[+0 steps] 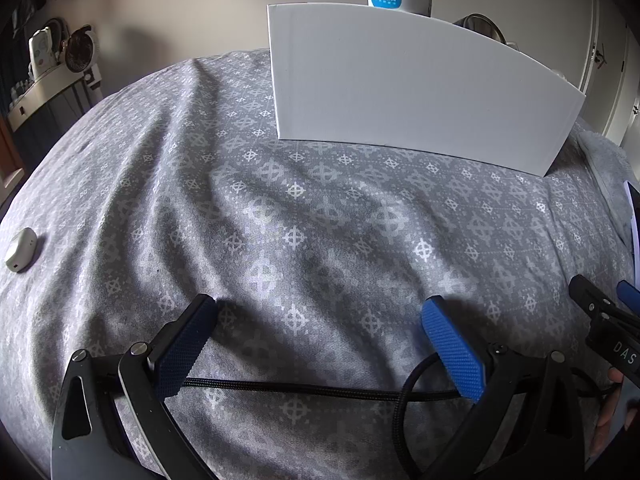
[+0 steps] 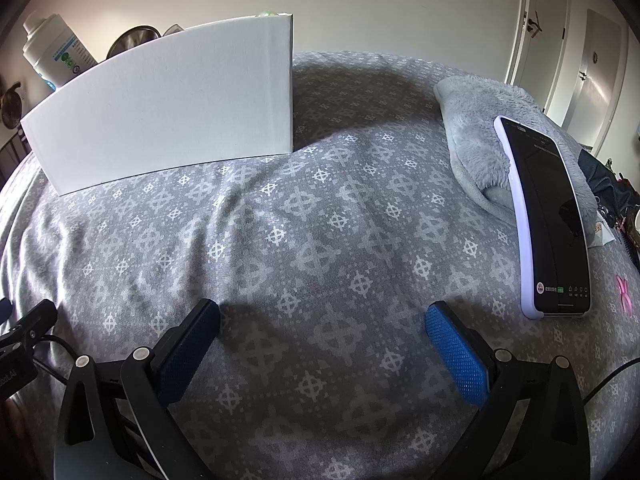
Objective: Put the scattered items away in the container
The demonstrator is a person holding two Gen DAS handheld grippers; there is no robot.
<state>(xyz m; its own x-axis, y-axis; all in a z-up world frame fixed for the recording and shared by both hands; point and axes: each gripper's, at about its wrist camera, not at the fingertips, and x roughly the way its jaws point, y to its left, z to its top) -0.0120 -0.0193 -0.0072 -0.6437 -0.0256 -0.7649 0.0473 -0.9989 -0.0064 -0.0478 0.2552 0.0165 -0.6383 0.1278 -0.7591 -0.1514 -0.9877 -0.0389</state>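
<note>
Bedding, grey and patterned, carries everything. Left gripper (image 1: 318, 306) and right gripper (image 2: 322, 312) hover wide open, holding nothing. Phone (image 2: 554, 220) lies by the bed's right edge against a towel (image 2: 472, 128); a small device (image 1: 20, 249) at the left edge. Box (image 2: 168, 104) stands at the far edge. Approach each item low, jaws straddling it.

A bed (image 1: 280, 220) covered in grey patterned fabric is seen before a plain pale wall (image 2: 380, 4). White doors (image 2: 560, 40) stand at right; a cluttered shelf (image 1: 44, 80) with a small fan (image 1: 80, 48) is seen at left.
</note>
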